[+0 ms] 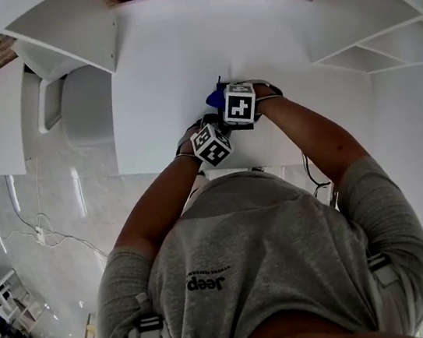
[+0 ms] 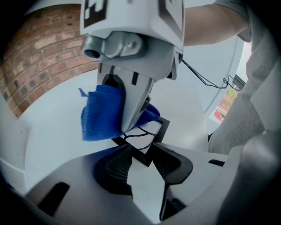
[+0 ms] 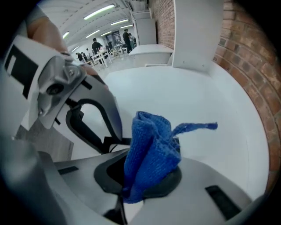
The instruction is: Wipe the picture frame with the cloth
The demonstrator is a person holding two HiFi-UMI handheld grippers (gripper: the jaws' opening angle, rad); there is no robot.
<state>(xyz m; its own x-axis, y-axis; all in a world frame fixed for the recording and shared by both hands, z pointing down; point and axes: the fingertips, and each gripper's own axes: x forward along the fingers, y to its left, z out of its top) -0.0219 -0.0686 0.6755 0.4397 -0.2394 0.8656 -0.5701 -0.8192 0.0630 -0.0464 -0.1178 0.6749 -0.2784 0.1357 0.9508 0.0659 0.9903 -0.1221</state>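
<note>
A corner of the picture frame (image 2: 147, 136), which lies on the white worktop (image 2: 57, 127) close to its near edge, is clamped between the partly closed jaws of the left hand-held gripper (image 2: 141, 160). A bunched blue cloth (image 3: 151, 149) is pinched tight in the right hand-held gripper (image 3: 142, 180) and is pressed onto the frame's far part.
</note>
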